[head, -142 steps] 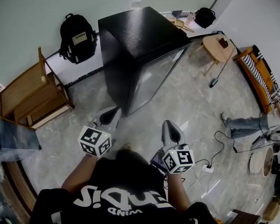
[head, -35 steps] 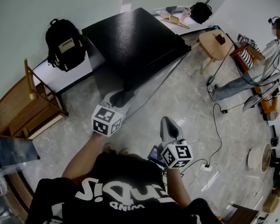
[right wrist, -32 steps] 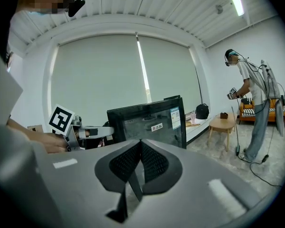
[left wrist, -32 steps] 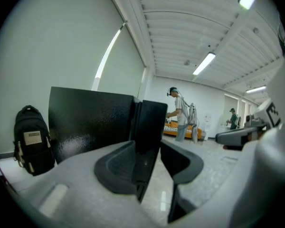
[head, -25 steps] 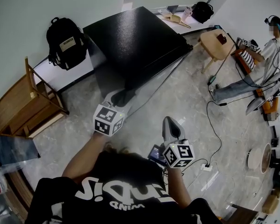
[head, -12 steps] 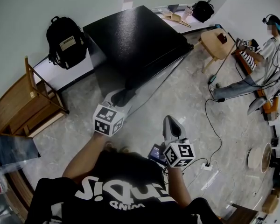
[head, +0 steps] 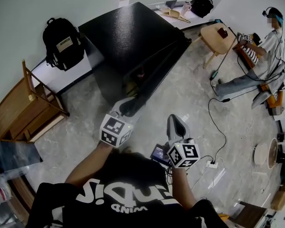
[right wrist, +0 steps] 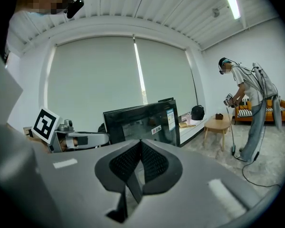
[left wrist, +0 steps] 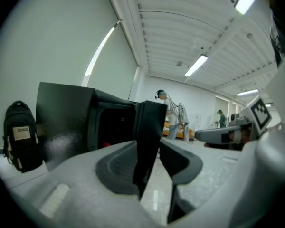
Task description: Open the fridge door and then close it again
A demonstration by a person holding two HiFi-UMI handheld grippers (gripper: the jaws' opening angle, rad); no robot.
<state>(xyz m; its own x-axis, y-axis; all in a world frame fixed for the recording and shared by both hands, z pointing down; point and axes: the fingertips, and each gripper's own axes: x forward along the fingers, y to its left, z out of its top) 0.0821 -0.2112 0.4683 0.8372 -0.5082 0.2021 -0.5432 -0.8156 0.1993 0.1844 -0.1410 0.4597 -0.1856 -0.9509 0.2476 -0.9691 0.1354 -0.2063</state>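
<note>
Both claws face the ajar fridge door [left wrist: 149,127]: left claw [left wrist: 154,163] nearer, jaws closing with its upright free edge between them; right claw [right wrist: 140,165] pressed together, empty, farther off.

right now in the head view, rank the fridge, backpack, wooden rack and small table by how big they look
1. fridge
2. wooden rack
3. backpack and small table: they look about alike, and the table stands farther off, so no ranking.
</note>
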